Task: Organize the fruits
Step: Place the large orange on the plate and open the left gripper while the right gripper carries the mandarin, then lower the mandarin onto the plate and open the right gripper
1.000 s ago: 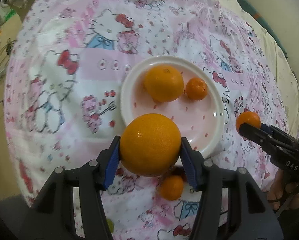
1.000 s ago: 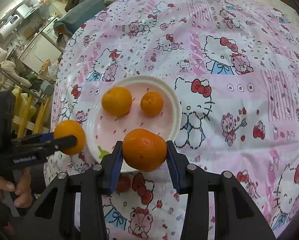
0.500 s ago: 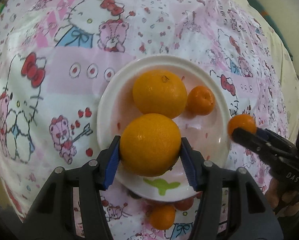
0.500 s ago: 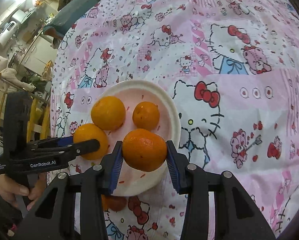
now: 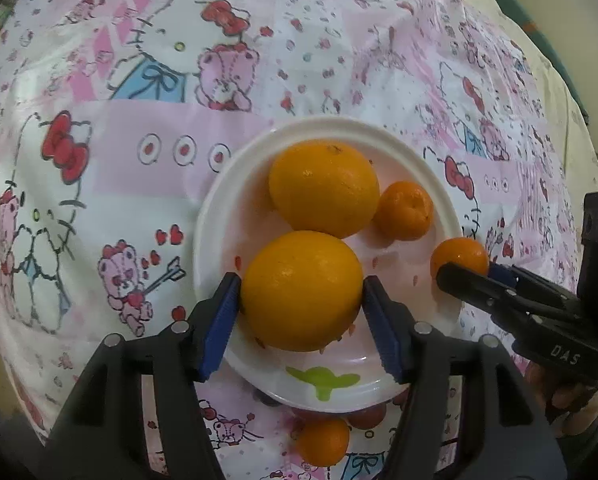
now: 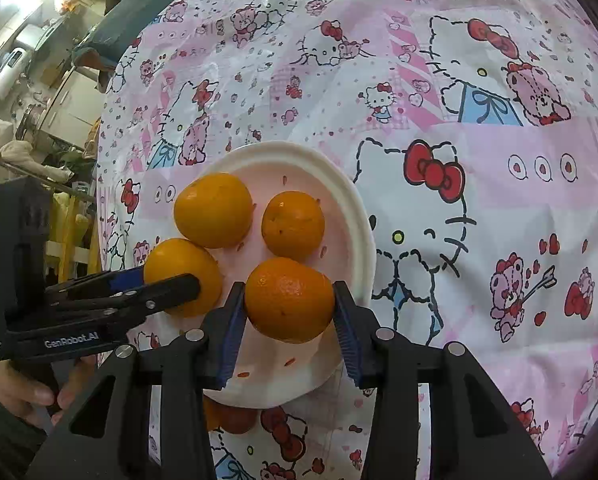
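A white plate (image 5: 219,216) sits on the Hello Kitty cloth. On it lie a large orange (image 5: 323,186) and a small mandarin (image 5: 405,210). My left gripper (image 5: 301,312) is shut on a second large orange (image 5: 301,290), held over the plate's near side. My right gripper (image 6: 289,312) is shut on a mandarin (image 6: 289,298) over the plate's (image 6: 359,216) near edge. In the right wrist view the left gripper (image 6: 167,286) shows with its orange (image 6: 179,264). In the left wrist view the right gripper (image 5: 465,272) shows with its mandarin (image 5: 459,254).
Another small mandarin (image 5: 323,440) and a reddish fruit (image 5: 365,416) lie on the cloth just off the plate's near rim. The patterned cloth (image 5: 139,120) covers a round table. Household clutter and furniture (image 6: 27,100) stand beyond the table's left edge.
Both grippers have moved forward with their fruit, from beside the plate to over it. The plate and its fruit now look closer and larger.
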Tool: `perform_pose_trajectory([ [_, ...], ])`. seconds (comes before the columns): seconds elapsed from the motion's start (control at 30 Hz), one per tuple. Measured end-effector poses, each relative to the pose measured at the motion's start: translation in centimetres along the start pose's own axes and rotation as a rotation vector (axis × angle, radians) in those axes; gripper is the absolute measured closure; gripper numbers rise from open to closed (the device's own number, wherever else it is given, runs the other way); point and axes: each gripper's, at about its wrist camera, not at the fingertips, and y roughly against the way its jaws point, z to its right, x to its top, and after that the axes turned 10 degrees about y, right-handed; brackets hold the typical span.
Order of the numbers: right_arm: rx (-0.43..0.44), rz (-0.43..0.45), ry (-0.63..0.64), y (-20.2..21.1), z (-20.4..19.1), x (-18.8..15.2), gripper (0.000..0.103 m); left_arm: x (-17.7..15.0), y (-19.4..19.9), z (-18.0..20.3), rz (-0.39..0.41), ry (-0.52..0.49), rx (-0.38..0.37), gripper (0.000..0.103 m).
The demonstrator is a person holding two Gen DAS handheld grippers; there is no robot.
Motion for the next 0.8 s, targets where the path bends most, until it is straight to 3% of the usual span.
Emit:
perform_pose_trajectory([
  [0.1, 0.045, 0.006, -0.034, -0.2, 0.6, 0.0, 0.058, 0.0, 0.0, 0.0, 0.004, -0.004, -0.001, 0.043],
  [0.23, 0.049, 0.01, -0.067, -0.1, 1.3, -0.2, 0.058, -0.1, 0.6, 0.0, 0.035, -0.015, 0.031, 0.033],
  [0.33, 0.036, 0.019, -0.063, 0.2, 1.3, -0.3, 0.057, -0.4, 1.3, 0.1, 0.078, -0.035, 0.054, 0.026],
  [0.57, 0.027, 0.037, -0.062, 0.6, 1.2, -0.3, 0.056, -0.6, 1.6, 0.4, 0.1, -0.064, 0.095, 0.025],
  [0.73, 0.015, 0.05, -0.061, 1.1, 1.2, -0.3, 0.056, -0.9, 1.8, 0.3, 0.115, -0.069, 0.115, 0.013],
  [0.8, 0.015, 0.061, -0.063, 1.3, 1.2, -0.4, 0.05, -1.1, 1.8, 0.5, 0.111, -0.078, 0.115, 0.012],
])
